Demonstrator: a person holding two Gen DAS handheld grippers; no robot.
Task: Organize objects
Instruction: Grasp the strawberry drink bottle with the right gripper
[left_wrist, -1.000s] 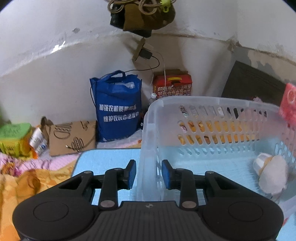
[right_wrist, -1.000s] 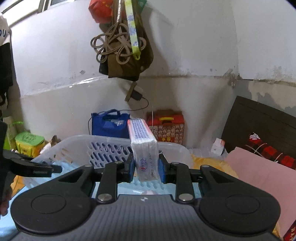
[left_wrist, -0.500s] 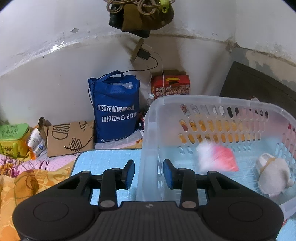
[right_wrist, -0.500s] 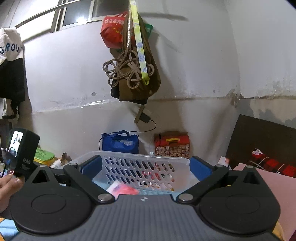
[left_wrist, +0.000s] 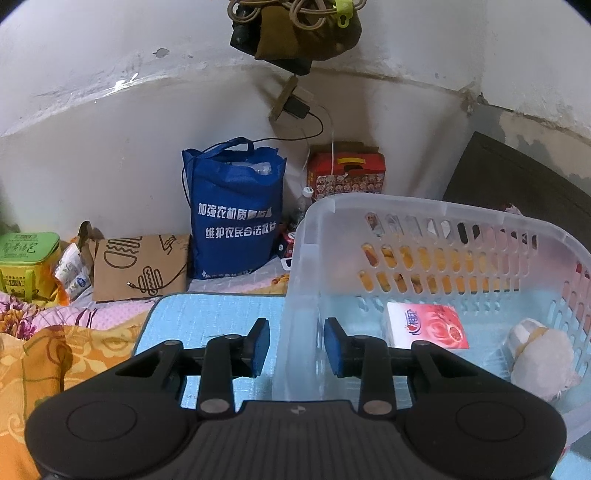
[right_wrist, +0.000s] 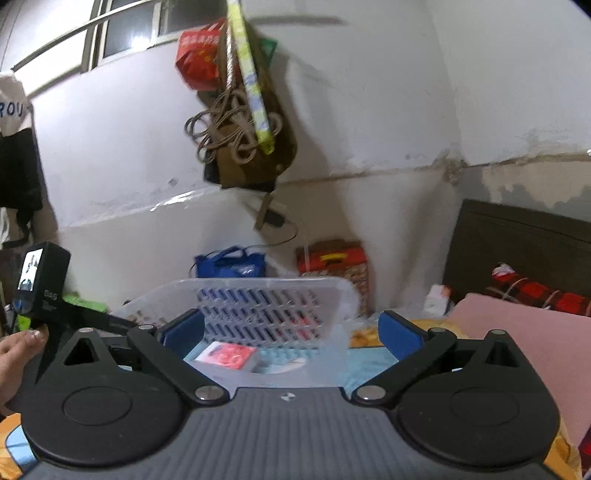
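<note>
A clear plastic basket (left_wrist: 406, 206) stands on a light blue mat (left_wrist: 207, 314). My left gripper (left_wrist: 295, 347) is shut on the basket's left wall, one blue pad on each side. A red and white tissue pack (left_wrist: 428, 325) lies flat on the basket floor, beside a white plush toy (left_wrist: 543, 354) at the right. In the right wrist view my right gripper (right_wrist: 291, 328) is open and empty, above the near side of the basket (right_wrist: 258, 291), with the tissue pack (right_wrist: 229, 354) below it.
A blue tote bag (left_wrist: 236, 210), a red gift box (left_wrist: 347, 173), a brown paper bag (left_wrist: 140, 273) and a green box (left_wrist: 26, 258) stand along the wall. Orange bedding (left_wrist: 55, 354) lies left. A pink blanket (right_wrist: 517, 325) lies right. Bags hang on the wall (right_wrist: 240, 122).
My right gripper opened and let go of the tissue pack, which dropped into the basket and now lies flat. The right gripper rose and tilted up. The left gripper kept hold of the basket wall.
</note>
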